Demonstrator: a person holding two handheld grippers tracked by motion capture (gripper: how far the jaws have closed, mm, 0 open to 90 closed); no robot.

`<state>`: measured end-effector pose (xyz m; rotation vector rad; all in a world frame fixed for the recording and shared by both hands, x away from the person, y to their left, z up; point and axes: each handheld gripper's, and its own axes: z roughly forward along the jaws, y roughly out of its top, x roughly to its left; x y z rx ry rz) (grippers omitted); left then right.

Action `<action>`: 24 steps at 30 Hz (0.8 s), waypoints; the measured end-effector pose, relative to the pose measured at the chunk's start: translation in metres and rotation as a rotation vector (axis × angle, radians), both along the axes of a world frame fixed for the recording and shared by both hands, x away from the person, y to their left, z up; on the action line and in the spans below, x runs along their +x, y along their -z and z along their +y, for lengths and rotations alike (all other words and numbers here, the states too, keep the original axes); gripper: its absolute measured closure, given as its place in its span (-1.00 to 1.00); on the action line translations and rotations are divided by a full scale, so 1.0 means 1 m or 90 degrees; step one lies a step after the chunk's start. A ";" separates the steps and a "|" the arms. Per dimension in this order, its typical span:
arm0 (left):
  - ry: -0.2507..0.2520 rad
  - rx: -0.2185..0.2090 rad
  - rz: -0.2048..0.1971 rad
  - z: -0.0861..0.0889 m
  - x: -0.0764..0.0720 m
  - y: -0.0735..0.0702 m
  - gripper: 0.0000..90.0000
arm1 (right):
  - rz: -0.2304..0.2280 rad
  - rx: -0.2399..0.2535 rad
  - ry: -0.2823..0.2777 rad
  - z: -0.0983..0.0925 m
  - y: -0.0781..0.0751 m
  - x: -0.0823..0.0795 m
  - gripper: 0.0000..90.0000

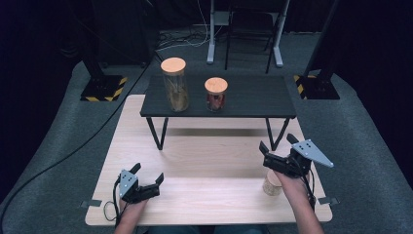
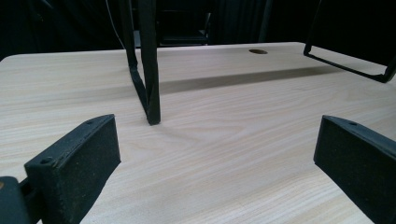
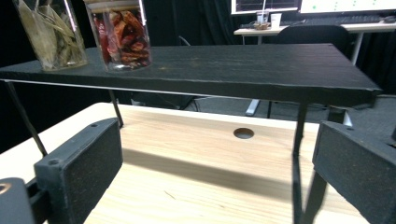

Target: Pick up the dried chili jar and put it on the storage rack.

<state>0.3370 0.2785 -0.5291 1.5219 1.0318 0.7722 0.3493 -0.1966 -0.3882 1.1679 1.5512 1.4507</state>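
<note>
A black low shelf [image 1: 253, 97] stands on the far half of the light wooden table [image 1: 204, 195]. On it are a tall cork-lidded jar of pale dried leaves [image 1: 175, 87] and a shorter jar of red dried chillies [image 1: 215, 95]. The right gripper view shows the leaf jar [image 3: 51, 32] and chilli jar [image 3: 122, 37] at upper left on the shelf [image 3: 224, 70]. A third small cork-lidded jar [image 1: 272, 184] sits on the table, partly hidden under the right hand. My left gripper [image 1: 147, 172] is open over the near left of the table. My right gripper [image 1: 277, 142] is open and raised near the shelf's right legs.
The shelf's thin black legs [image 2: 152, 93] stand on the table ahead of my left gripper [image 2: 217, 128]. A round hole [image 3: 243, 133] is in the tabletop beyond my right gripper [image 3: 217, 135]. Hazard-striped stand bases [image 1: 103, 88], cables and desk legs [image 1: 212, 34] are on the grey floor.
</note>
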 end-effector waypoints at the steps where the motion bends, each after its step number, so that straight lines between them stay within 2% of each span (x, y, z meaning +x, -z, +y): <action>1: 0.000 0.000 0.000 0.000 0.000 0.000 -1.00 | 0.000 -0.001 0.001 -0.003 0.002 -0.002 -0.98; 8: 0.000 0.000 0.000 0.000 0.000 0.000 -1.00 | -0.009 0.005 0.007 -0.020 0.015 -0.011 -0.98; 18: 0.000 -0.001 0.000 0.000 0.000 0.000 -1.00 | 0.003 0.008 0.035 -0.037 0.040 -0.023 -0.98; 24: 0.000 0.000 0.000 0.000 0.000 0.000 -1.00 | 0.006 -0.007 0.056 -0.046 0.054 -0.030 -0.98</action>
